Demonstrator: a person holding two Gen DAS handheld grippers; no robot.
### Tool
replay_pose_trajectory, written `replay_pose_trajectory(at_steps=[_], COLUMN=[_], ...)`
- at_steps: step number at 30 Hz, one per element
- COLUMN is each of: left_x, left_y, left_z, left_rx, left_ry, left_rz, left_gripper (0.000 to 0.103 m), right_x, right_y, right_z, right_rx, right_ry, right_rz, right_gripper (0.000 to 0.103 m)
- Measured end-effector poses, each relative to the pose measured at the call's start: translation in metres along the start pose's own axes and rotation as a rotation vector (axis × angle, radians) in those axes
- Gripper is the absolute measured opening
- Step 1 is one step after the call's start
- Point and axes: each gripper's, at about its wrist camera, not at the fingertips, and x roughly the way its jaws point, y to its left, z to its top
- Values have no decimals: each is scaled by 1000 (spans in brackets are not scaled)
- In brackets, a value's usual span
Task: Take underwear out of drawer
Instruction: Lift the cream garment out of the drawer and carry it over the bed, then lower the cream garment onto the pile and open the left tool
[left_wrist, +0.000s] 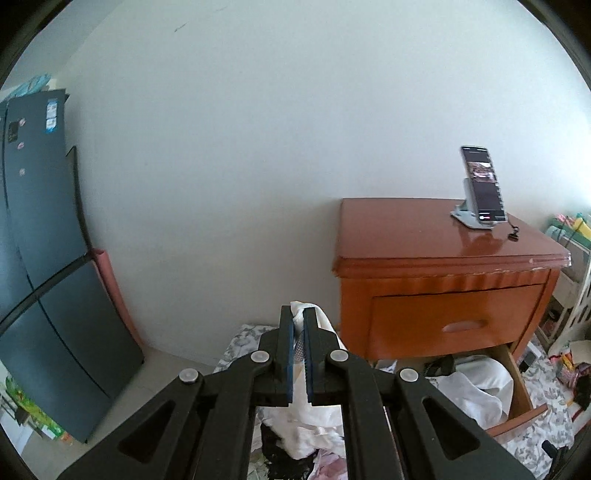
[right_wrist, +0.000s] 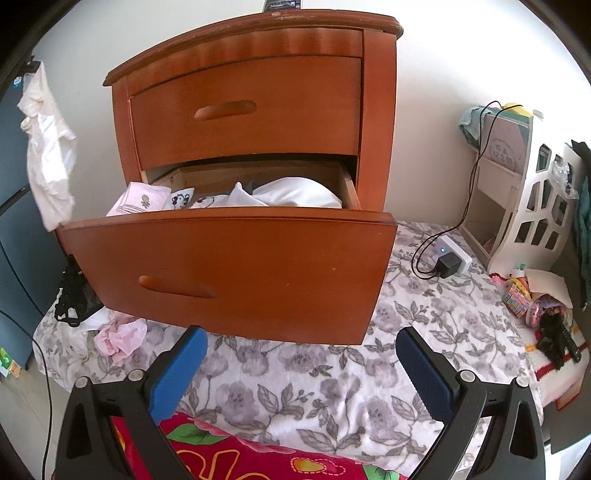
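Note:
My left gripper (left_wrist: 299, 317) is shut on a white piece of underwear (left_wrist: 317, 417), held up in the air to the left of the wooden nightstand (left_wrist: 424, 243); the cloth hangs below the fingers. The same white underwear (right_wrist: 48, 147) shows at the left edge of the right wrist view. The lower drawer (right_wrist: 236, 273) stands pulled out, with white and pink folded garments (right_wrist: 291, 192) inside. My right gripper (right_wrist: 301, 343) is open, low in front of the drawer's face, with nothing between its fingers.
A phone on a stand (left_wrist: 480, 188) sits on the nightstand top. Crumpled pink cloth (right_wrist: 120, 338) and black lace (right_wrist: 74, 295) lie on the floral sheet (right_wrist: 332, 387). A charger with a cable (right_wrist: 448, 260), a white shelf (right_wrist: 524, 206) and a dark fridge (left_wrist: 44, 277) stand nearby.

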Motion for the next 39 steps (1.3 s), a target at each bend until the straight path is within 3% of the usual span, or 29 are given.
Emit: replay_pose_trajectory(at_steps=[12,17,25,33,39], left_x=[78,124,175,188,188], left_y=[25,38,67,88,89], left_z=[-62,-116,-213,-276,-290], left_rx=[-86,-176,-289,-364,-390], left_ry=[200,356,581,691,716], left_rz=[7,12,108,154,128], left_gripper=[4,4,4,4,6], right_x=[3,4,7,9,9], right_y=[2,2,2,6,8], right_z=[-2,-2,-2,-2,-3], right_rx=[-16,-17,-19,-38,-48], right_ry=[16,22,32,39,41], right_rz=[-4,-1,0,-9,-14], right_gripper=[103,103,103,103,103])
